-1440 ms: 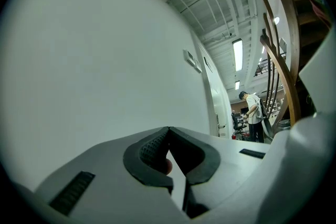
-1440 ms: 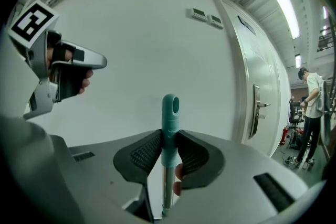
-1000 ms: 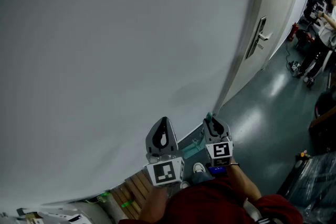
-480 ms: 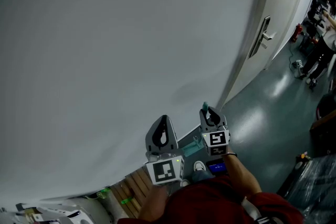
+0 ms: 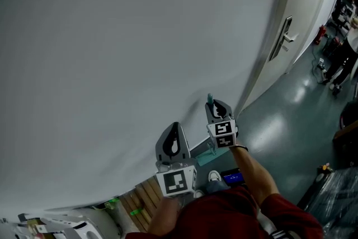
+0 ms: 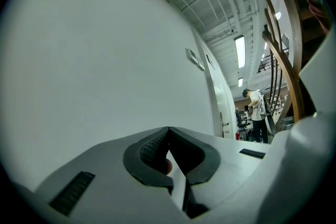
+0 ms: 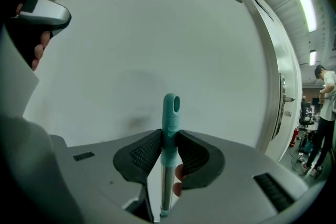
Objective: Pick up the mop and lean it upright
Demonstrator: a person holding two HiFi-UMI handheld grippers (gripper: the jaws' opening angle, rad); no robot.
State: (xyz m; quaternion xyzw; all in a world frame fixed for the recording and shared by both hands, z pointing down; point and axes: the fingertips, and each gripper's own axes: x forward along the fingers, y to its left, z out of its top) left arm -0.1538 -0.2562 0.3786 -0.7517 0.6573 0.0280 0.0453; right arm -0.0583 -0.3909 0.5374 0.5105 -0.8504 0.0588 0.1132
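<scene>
Right gripper point(image 7: 169, 138) pinches the mop handle point(image 7: 170, 110) at its teal tip, near the white wall point(image 5: 140, 36). We should rest it there gently before releasing. Left gripper point(image 5: 174, 141) waits pressed together, empty.

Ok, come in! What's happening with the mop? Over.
Right gripper shut on the silver mop pole with teal cap, cap above the jaws. Left gripper shut, empty. White wall close ahead, nothing blocking.
</scene>
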